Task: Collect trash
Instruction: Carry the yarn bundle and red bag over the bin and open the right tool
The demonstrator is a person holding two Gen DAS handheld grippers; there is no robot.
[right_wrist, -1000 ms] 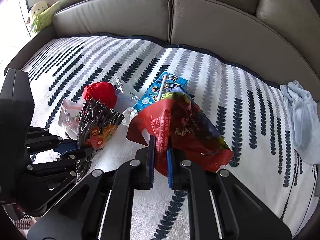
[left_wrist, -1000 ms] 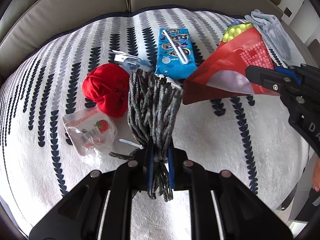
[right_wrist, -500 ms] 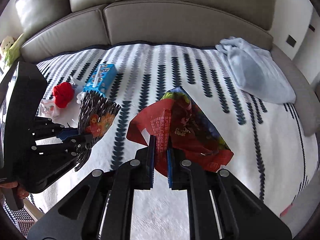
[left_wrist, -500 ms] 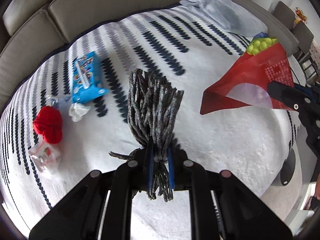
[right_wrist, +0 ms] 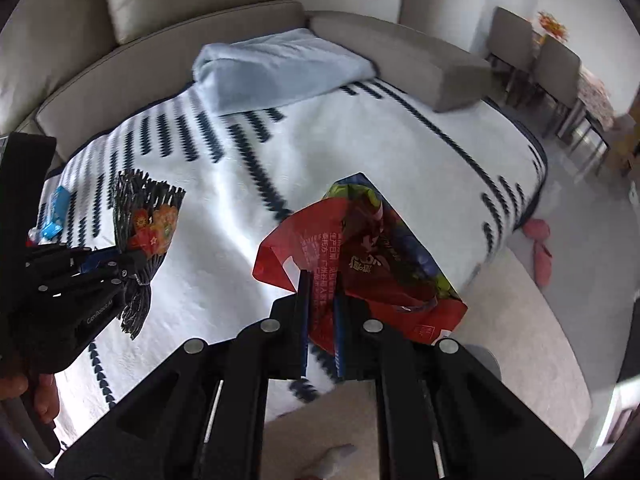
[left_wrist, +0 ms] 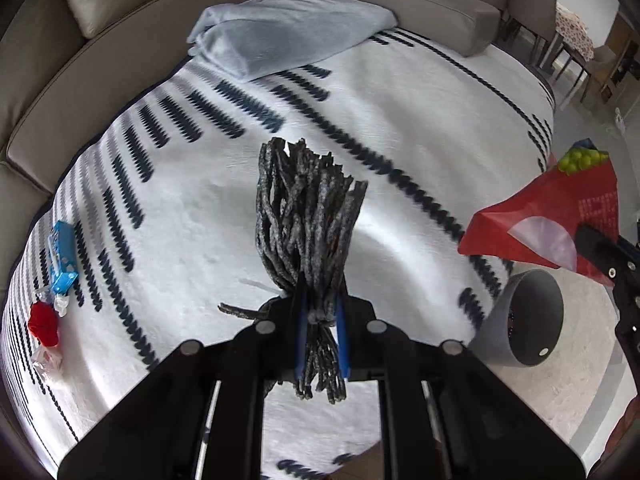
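Observation:
In the left wrist view my left gripper point(left_wrist: 320, 312) is shut on a crumpled dark grey wrapper point(left_wrist: 308, 216), held above the white patterned blanket point(left_wrist: 192, 208). At that view's right edge my right gripper point(left_wrist: 600, 252) is shut on a red snack bag point(left_wrist: 552, 216). A grey bin point(left_wrist: 524, 320) stands on the floor just under that bag, beside the blanket's edge. The right wrist view shows the right gripper point(right_wrist: 320, 292) pinching the red bag point(right_wrist: 360, 256). Further left, the left gripper point(right_wrist: 120, 264) holds the dark wrapper point(right_wrist: 148, 216).
A blue carton point(left_wrist: 62, 256), a red crumpled piece point(left_wrist: 43, 322) and a clear wrapper point(left_wrist: 46, 360) lie at the blanket's far left. A light blue towel point(left_wrist: 288, 28) lies against the sofa back. Pink slippers point(right_wrist: 538, 240) sit on the floor; dining chairs point(right_wrist: 556, 64) stand beyond.
Both grippers have swept right across the blanket with their trash still held. The leftover items have slid to the far left of view, and the grey bin has come into sight.

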